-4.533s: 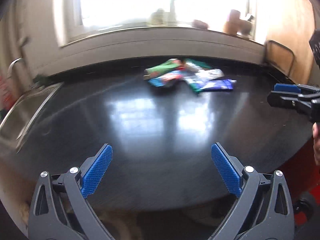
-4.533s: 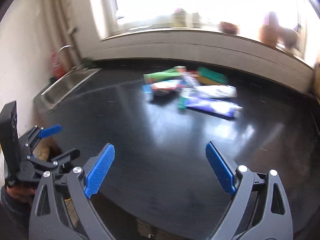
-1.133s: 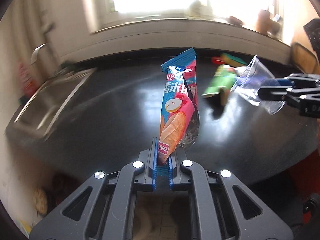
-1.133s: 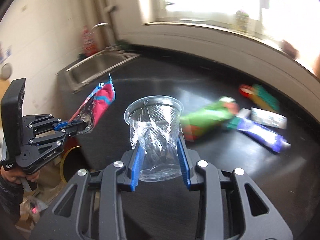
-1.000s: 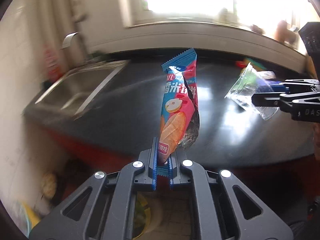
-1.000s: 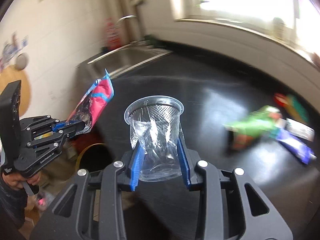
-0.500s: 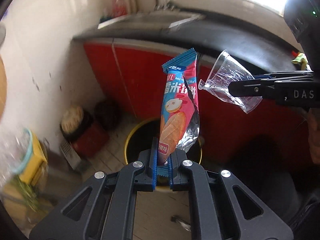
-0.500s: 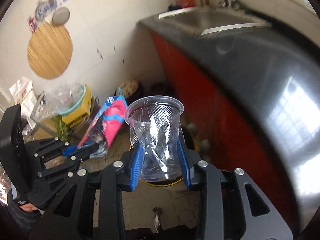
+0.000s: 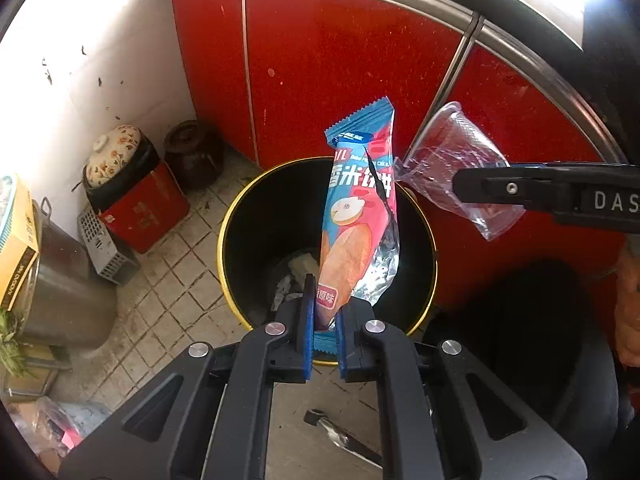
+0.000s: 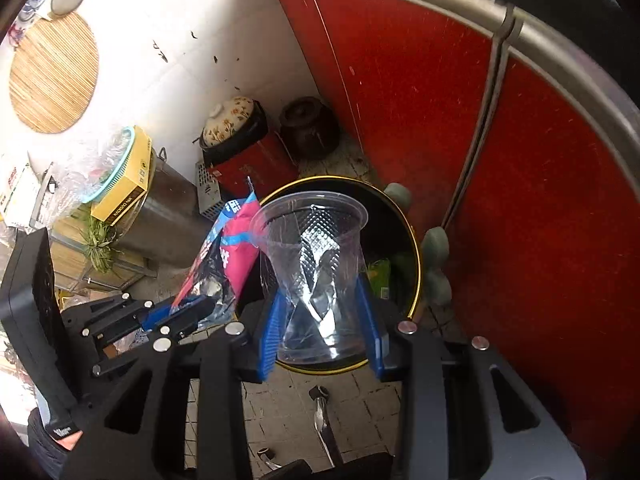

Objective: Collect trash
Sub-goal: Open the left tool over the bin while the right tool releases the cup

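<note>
While both grippers point down over the yellow-rimmed black bin (image 9: 230,216), the left gripper (image 9: 323,336) pinches the snack wrapper (image 9: 358,216) by its bottom edge and the right gripper (image 10: 320,320) squeezes the crumpled clear cup (image 10: 316,268), whose open mouth only the right wrist view shows.

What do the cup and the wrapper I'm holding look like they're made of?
Cup: thin clear plastic, seemingly; see-through, creased where the right tongs squeeze it. Wrapper in the left tongs: likely glossy printed film with a foil lining; silver shows at the tear.
</note>
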`<state>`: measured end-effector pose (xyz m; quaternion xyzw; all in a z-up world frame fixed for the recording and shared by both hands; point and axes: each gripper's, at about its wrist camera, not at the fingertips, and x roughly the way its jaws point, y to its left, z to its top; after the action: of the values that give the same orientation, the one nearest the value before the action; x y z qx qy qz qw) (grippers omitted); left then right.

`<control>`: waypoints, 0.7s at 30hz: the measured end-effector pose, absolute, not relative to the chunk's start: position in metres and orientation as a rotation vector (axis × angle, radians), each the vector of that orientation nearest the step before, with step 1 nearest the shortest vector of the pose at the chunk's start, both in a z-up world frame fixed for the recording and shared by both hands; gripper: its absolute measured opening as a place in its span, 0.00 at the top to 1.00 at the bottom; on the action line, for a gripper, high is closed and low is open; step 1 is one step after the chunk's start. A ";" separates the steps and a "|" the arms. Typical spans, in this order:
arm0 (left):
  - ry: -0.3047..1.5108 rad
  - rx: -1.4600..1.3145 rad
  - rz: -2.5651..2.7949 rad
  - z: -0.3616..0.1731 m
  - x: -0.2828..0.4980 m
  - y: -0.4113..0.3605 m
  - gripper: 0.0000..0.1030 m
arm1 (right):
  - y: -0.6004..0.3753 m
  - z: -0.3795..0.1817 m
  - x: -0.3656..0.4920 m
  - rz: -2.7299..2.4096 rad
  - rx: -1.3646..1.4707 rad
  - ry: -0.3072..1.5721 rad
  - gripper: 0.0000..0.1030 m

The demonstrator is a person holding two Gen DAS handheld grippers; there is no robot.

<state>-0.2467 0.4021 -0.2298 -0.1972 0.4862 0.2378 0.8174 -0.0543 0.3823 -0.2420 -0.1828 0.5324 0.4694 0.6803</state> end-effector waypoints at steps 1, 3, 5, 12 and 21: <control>1.039 -0.419 0.505 -0.233 -0.245 0.403 0.91 | 0.384 -0.244 -0.053 1.053 -0.406 1.203 0.58; 1.047 -0.419 0.511 -0.238 -0.243 0.406 0.74 | 0.384 -0.248 -0.049 1.039 -0.394 1.207 0.36; 1.048 -0.423 0.522 -0.239 -0.244 0.406 0.39 | 0.386 -0.250 -0.046 1.037 -0.394 1.213 0.35; 1.039 -0.409 0.529 -0.237 -0.244 0.405 0.33 | 0.383 -0.252 -0.045 1.042 -0.398 1.228 0.34; 1.014 -0.389 0.525 -0.219 -0.241 0.398 0.33 | 0.362 -0.227 -0.045 1.044 -0.364 1.191 0.33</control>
<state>-0.2406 0.3984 -0.2190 -0.1827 0.4766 0.2467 0.8238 -0.0448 0.3624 -0.2268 -0.1624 0.5319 0.4663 0.6879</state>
